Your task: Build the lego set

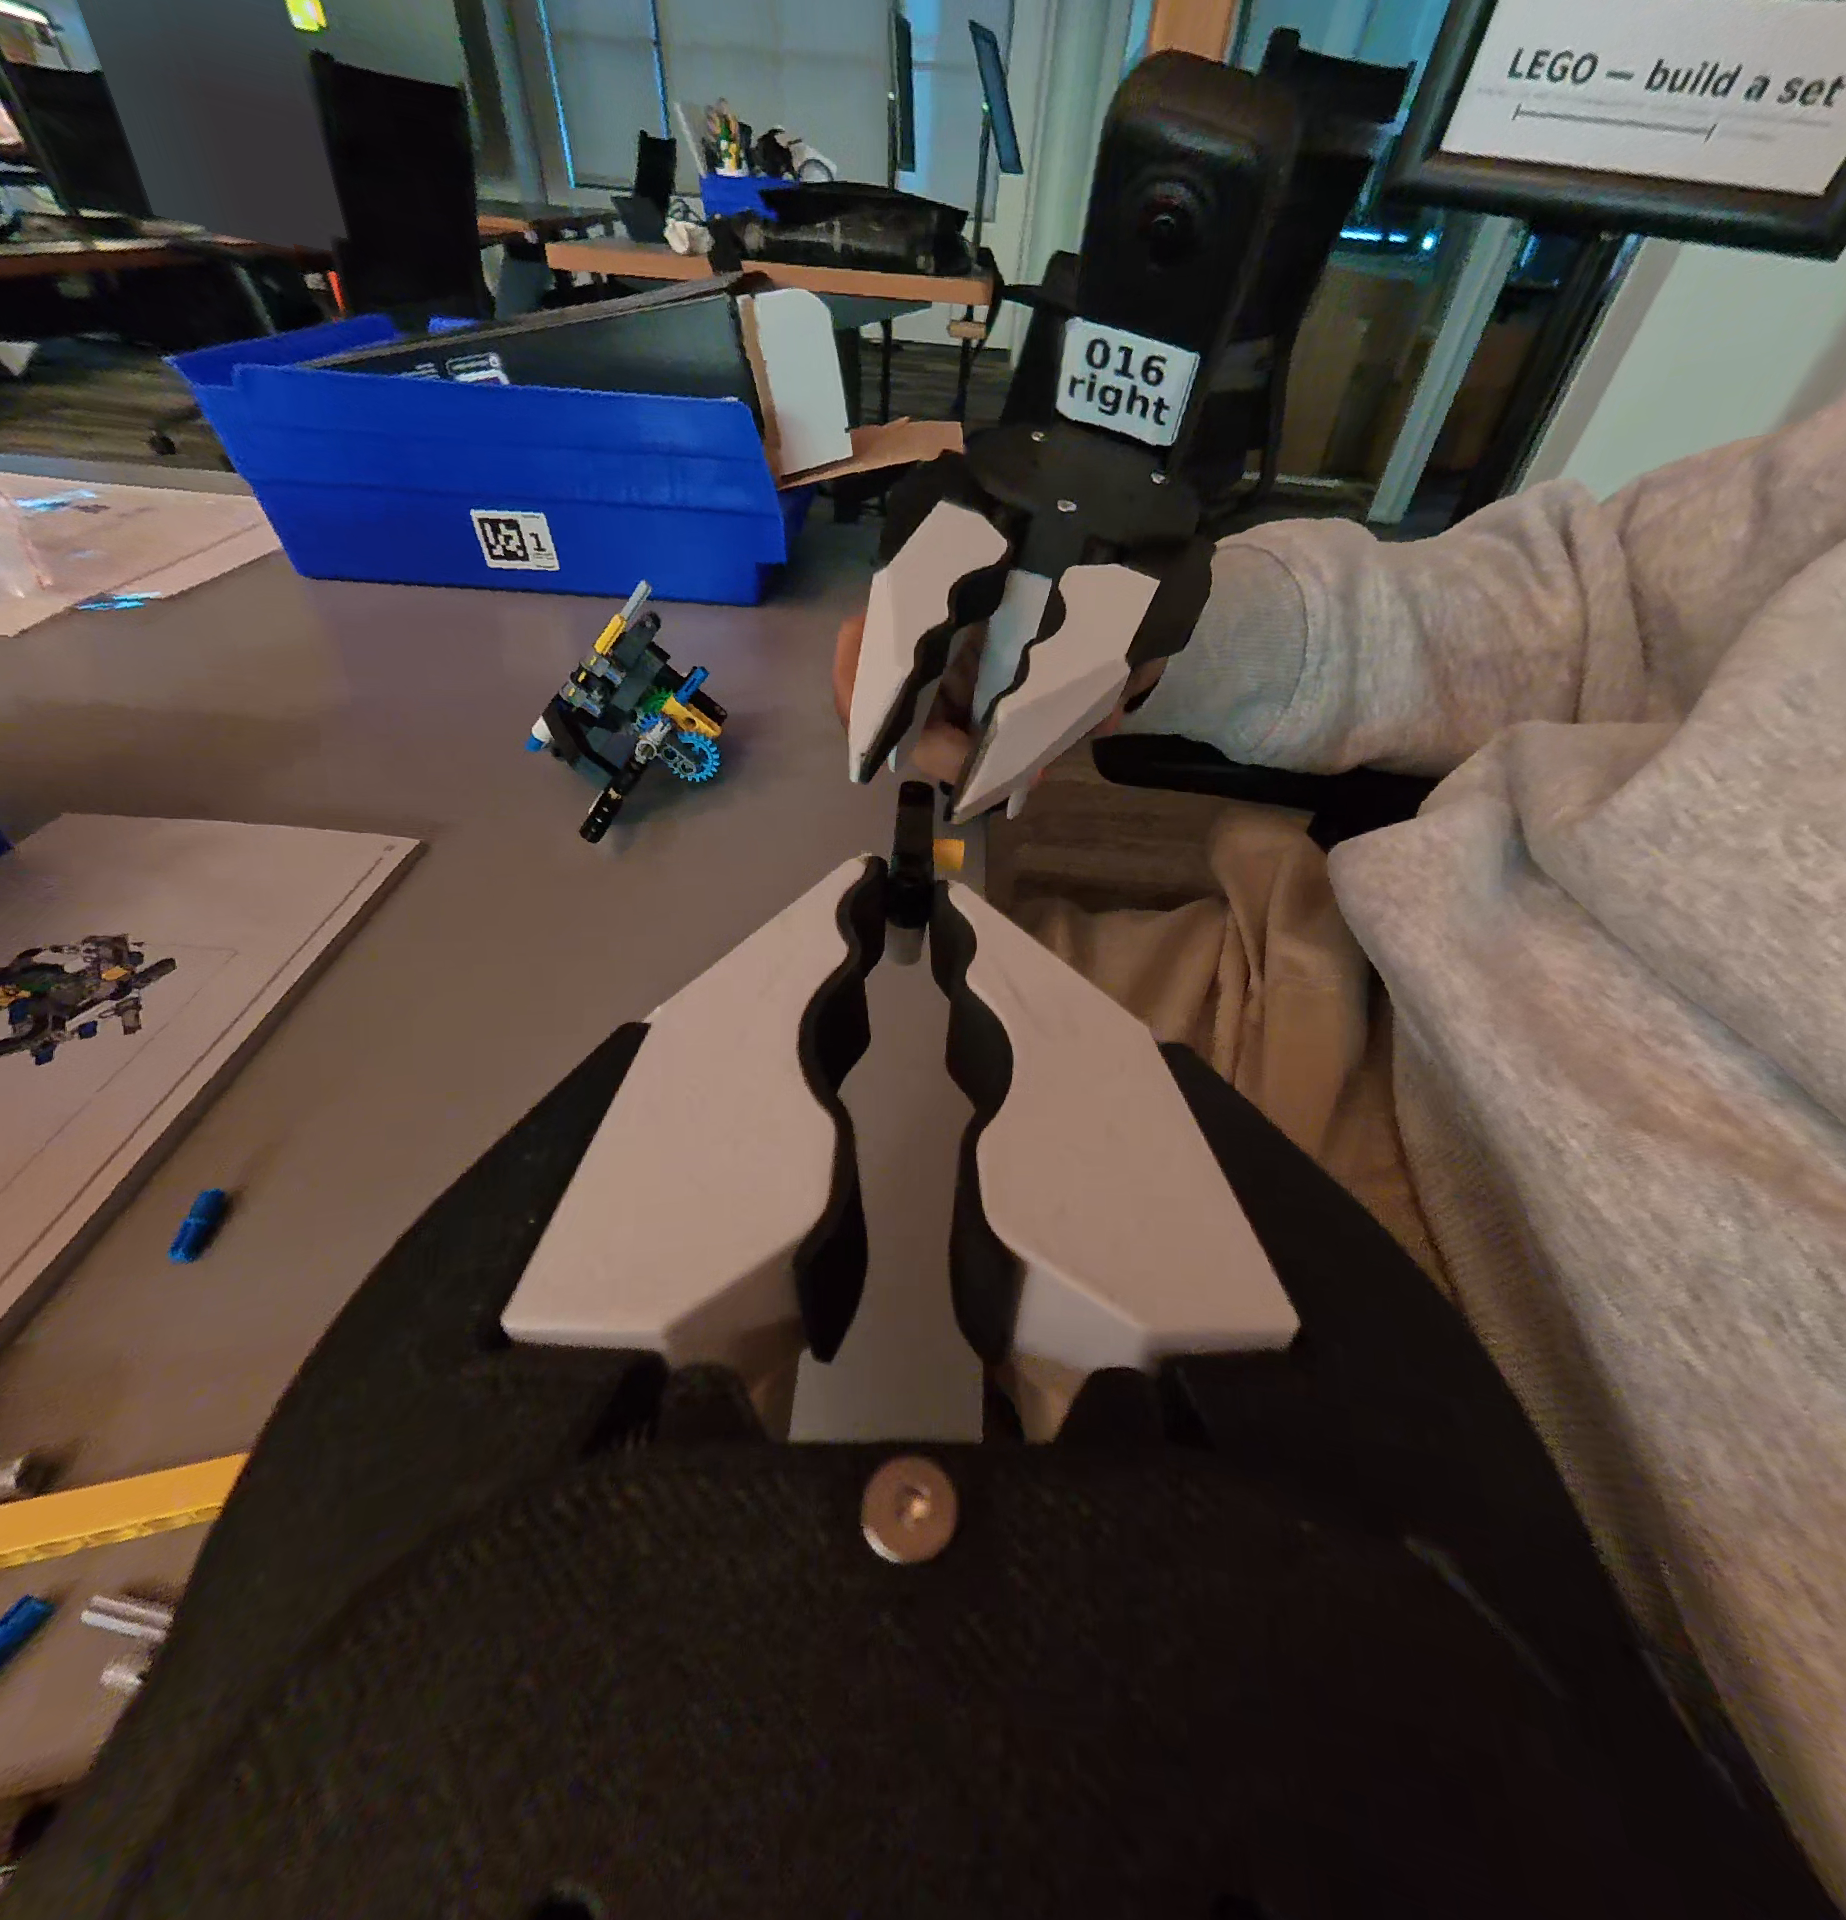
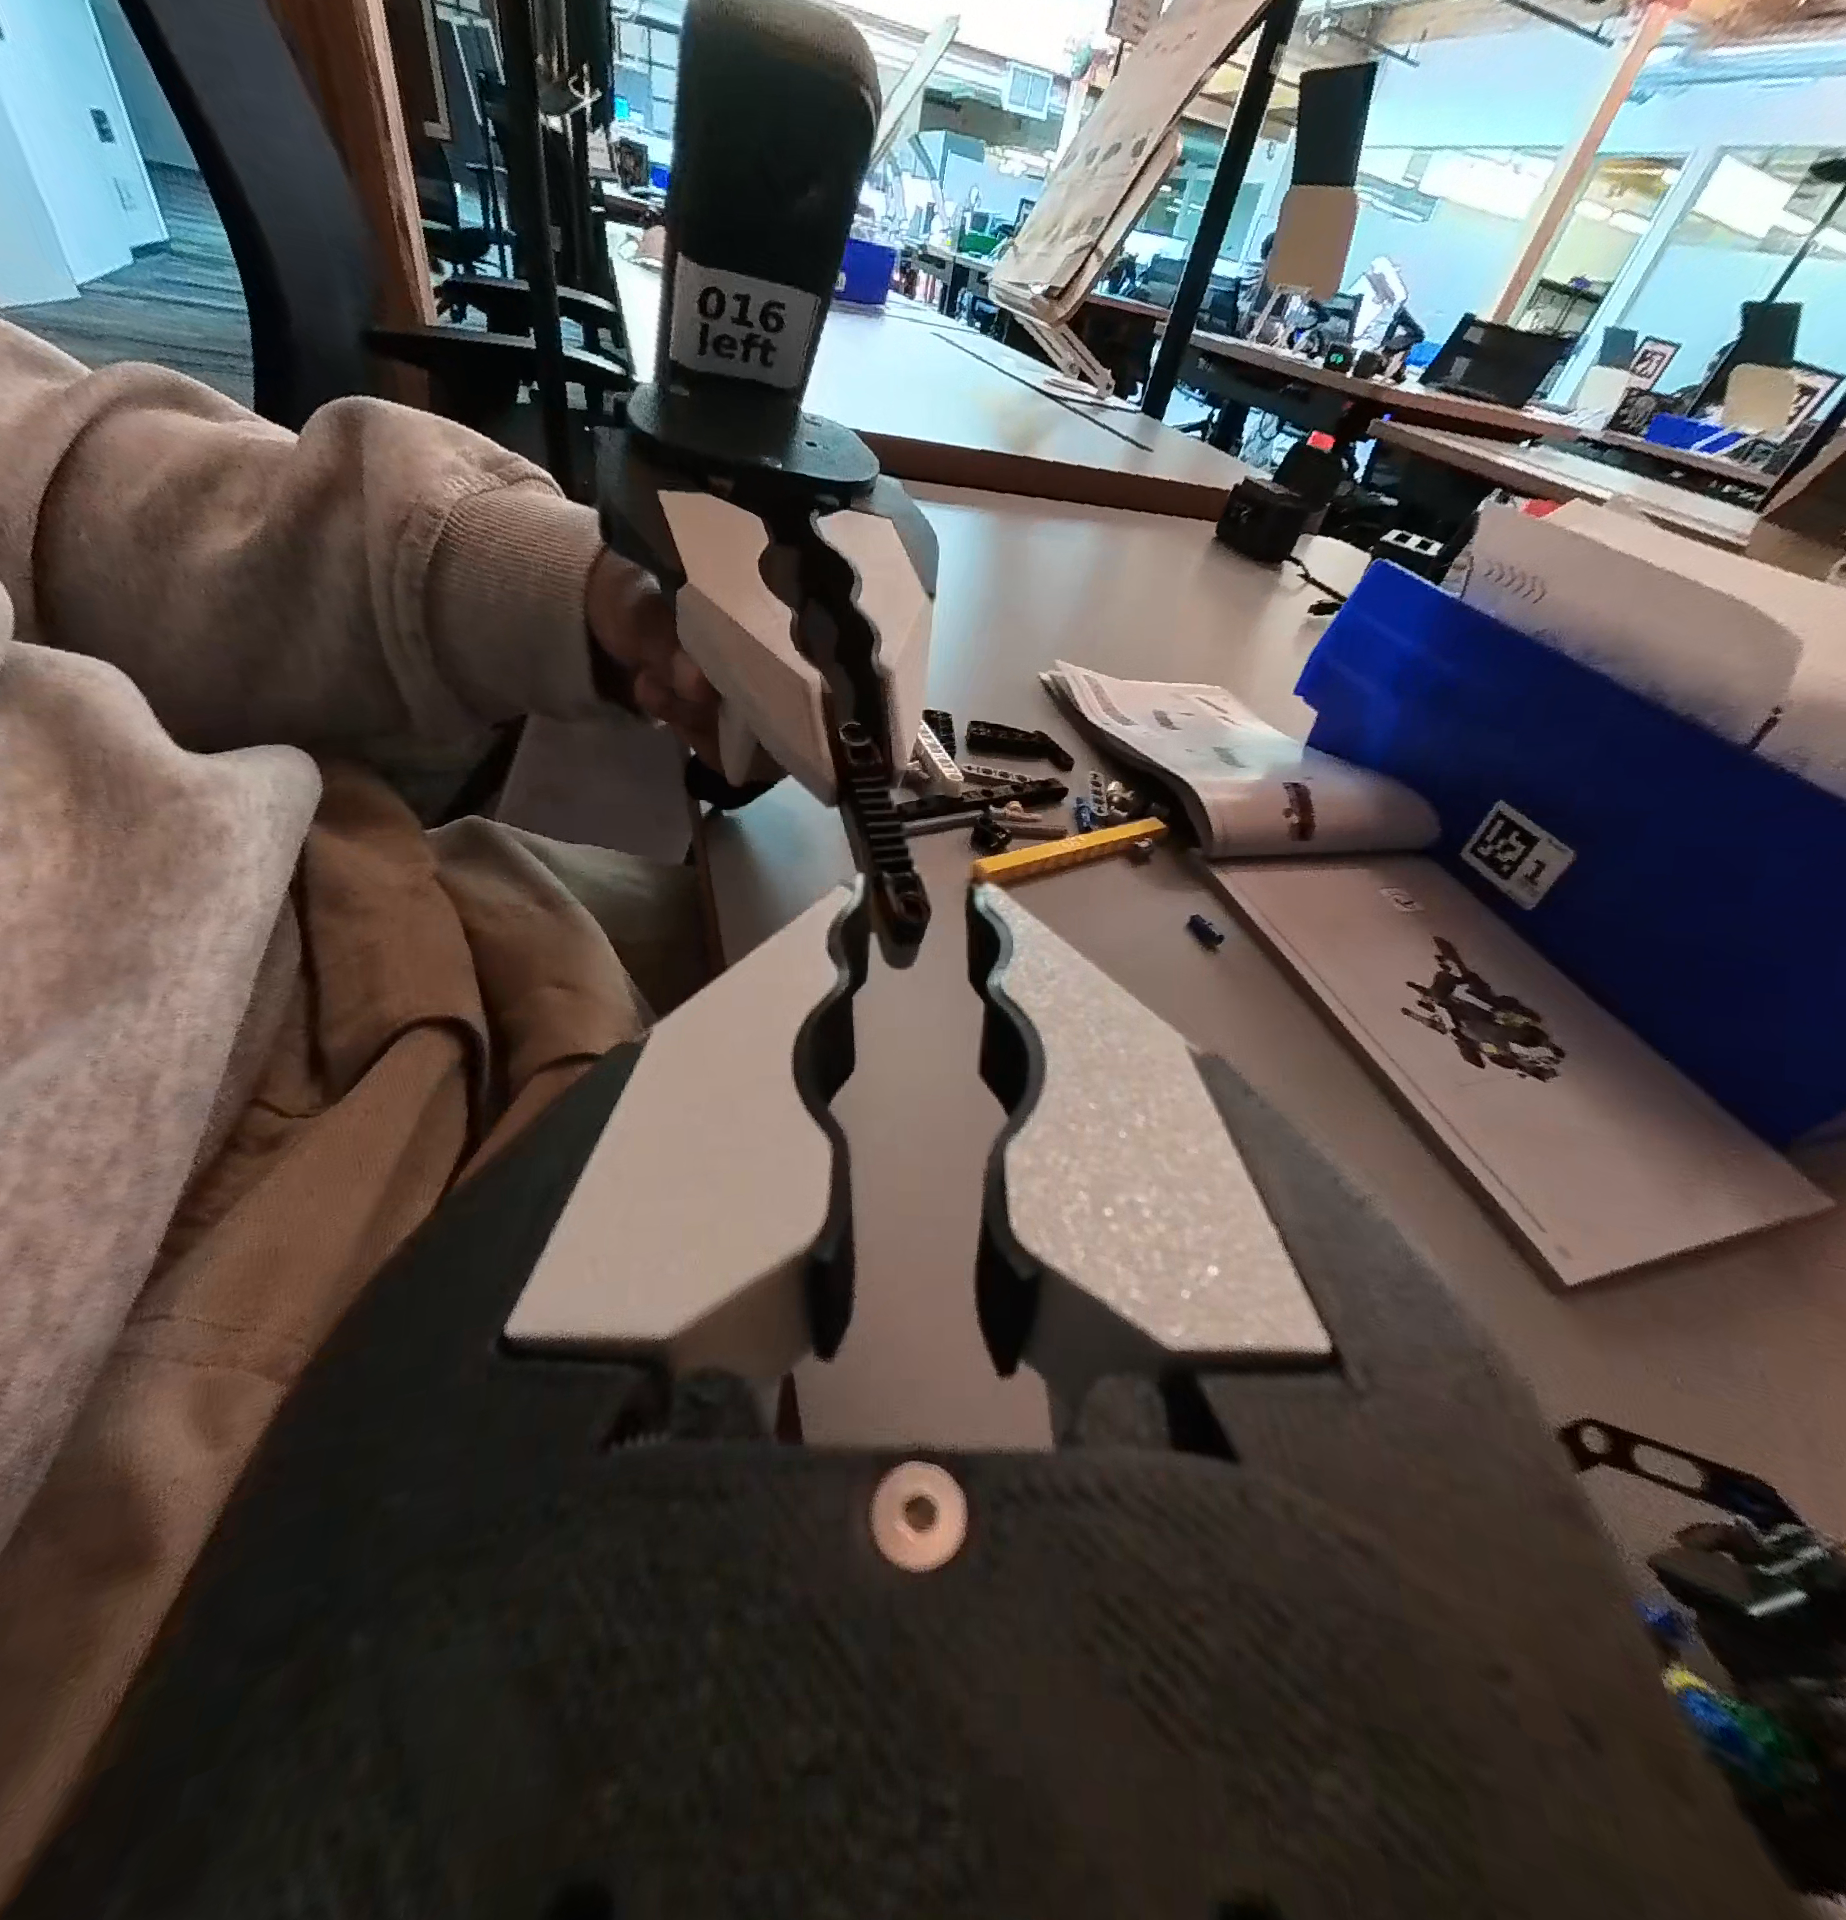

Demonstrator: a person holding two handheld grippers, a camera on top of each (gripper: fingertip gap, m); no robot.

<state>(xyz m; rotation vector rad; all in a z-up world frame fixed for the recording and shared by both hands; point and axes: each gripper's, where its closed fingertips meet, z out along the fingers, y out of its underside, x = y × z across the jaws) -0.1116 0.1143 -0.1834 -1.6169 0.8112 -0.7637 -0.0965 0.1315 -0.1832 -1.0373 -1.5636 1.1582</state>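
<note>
My left gripper (image 1: 906, 878) is shut on a black toothed lego beam (image 1: 914, 821) and holds it in the air by the table's near edge. In the right wrist view the left gripper (image 2: 862, 779) grips the beam (image 2: 877, 831) by its upper part. My right gripper (image 2: 914, 904) faces it with its jaws apart. The beam's lower end sits between the tips, close to the left finger. The right gripper also shows in the left wrist view (image 1: 924, 795). A partly built lego model (image 1: 628, 717) stands on the grey table.
A blue bin (image 1: 503, 468) stands behind the model. An open instruction booklet (image 2: 1501, 1070) lies in front of the bin. Several loose parts (image 2: 1002, 769), a yellow beam (image 2: 1070, 850) and a blue pin (image 1: 198, 1226) lie on the table. A person's grey sleeve (image 1: 1625, 935) is close by. Only a small space, under 4 cm, lies between the two pairs of fingers. My right tips are roughly 15 cm from the partly built lego model (image 1: 628, 717).
</note>
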